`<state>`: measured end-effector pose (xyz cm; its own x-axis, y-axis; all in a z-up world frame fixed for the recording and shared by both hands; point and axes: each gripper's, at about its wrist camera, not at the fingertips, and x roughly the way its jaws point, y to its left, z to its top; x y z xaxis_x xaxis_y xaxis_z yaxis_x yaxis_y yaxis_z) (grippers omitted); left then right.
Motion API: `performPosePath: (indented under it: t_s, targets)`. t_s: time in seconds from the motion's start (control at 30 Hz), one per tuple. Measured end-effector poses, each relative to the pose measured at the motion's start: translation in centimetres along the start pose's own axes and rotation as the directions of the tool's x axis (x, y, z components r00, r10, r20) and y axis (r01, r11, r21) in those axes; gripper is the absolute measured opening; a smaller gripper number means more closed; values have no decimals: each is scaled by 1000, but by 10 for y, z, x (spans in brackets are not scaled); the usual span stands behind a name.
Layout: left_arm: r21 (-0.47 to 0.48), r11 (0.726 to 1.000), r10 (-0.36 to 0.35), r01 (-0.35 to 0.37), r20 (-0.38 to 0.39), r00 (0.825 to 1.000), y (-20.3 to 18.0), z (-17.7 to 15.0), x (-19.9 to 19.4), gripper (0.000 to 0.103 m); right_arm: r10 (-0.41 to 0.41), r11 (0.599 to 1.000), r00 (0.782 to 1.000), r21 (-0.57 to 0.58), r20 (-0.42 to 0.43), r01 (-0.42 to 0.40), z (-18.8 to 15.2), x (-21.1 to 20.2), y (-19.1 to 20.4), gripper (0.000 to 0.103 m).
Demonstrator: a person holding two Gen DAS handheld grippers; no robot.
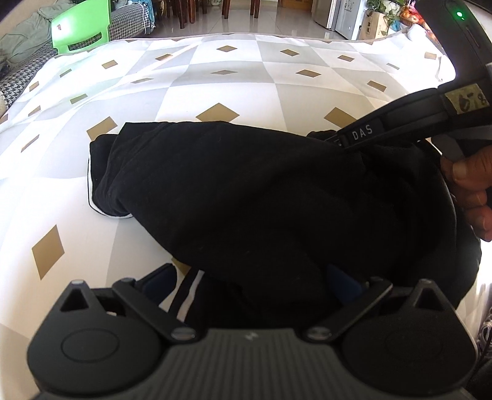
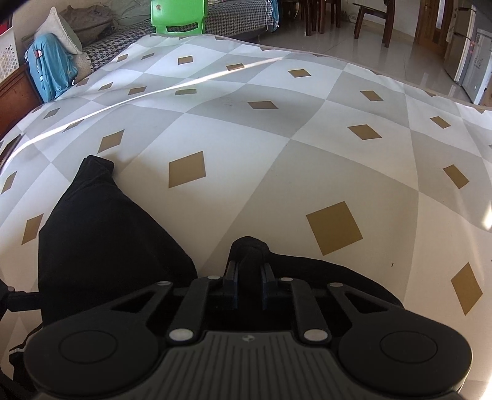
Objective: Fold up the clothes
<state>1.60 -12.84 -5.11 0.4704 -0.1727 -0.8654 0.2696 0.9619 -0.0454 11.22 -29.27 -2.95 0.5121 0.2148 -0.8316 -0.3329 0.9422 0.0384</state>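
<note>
A black garment with white side stripes (image 1: 252, 190) lies bunched on the bed cover (image 1: 215, 92), which is patterned with grey and gold diamonds. In the left wrist view my left gripper (image 1: 252, 274) is open, its blue-padded fingers (image 1: 163, 277) spread wide, and the cloth is draped over the gap between them. My right gripper (image 1: 338, 140) reaches in from the upper right, held by a hand (image 1: 467, 184), with its tip in the fabric. In the right wrist view the right gripper (image 2: 249, 270) is shut on a raised fold of the black garment (image 2: 101, 234).
A green plastic chair (image 2: 178, 15) stands at the far edge of the bed. A houndstooth sofa (image 2: 236, 17) with cushions sits behind it, and a blue garment (image 2: 50, 70) hangs at the far left. Wooden chairs (image 2: 372, 21) and a fridge (image 2: 467, 55) stand beyond on the tiled floor.
</note>
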Motion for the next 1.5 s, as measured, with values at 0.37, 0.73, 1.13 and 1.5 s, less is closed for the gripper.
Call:
performPosePath:
  t_s: [0.37,0.73,1.13,1.5]
  targets:
    - [-45,997,62,-62,0,998,30,-15,-9,103,-108,990,964,115,245,82,25,-47,-1,1]
    - [-108,985,133,-136,-36,991,65,-32,-23,103,-50,968,972,252,231,-10,29,-58,-24,25]
    - [-102,985,138,-139,-17,990,53,-26,-27,103,90,967,996,238,9,-90,11,-12,2,39]
    - [-59,989,136,-137,-8,991,46,-27,-25,103,63,993,996,105,-62,-56,4,11,31,14]
